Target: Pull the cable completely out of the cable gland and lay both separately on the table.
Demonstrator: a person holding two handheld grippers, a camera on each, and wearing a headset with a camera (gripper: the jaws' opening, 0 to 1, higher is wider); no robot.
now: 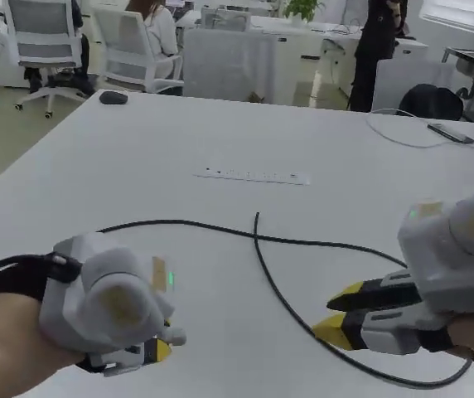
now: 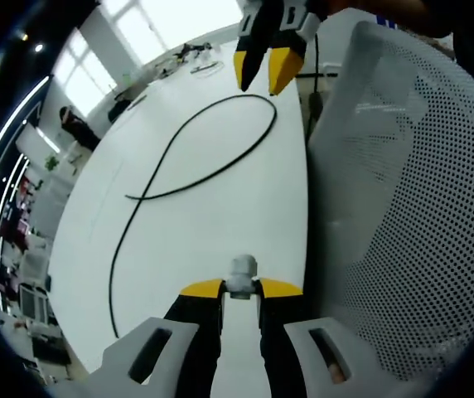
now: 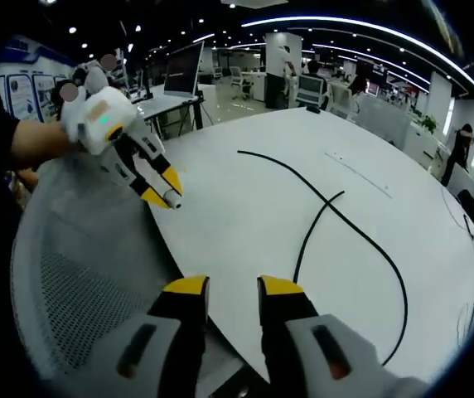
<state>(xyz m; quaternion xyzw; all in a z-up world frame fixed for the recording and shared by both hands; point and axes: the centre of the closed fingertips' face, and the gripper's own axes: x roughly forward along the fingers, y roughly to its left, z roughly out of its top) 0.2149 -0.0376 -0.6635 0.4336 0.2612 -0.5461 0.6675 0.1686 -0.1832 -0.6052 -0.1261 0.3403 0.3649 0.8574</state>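
Observation:
A long black cable lies loose on the white table, crossing over itself in a loop. It also runs across the left gripper view and the right gripper view. My left gripper is shut on a small grey-white cable gland, with no cable in it, above the table's near edge. The head view has this gripper at the bottom left. My right gripper stands open and holds nothing, near the cable's loop. The two grippers face each other, and the gland sits at the left one's tip.
A white mesh chair back stands against the table's near edge. A thin white strip lies mid-table, a dark mouse at the far left corner, a flat dark device at the far right. Office chairs and people are beyond.

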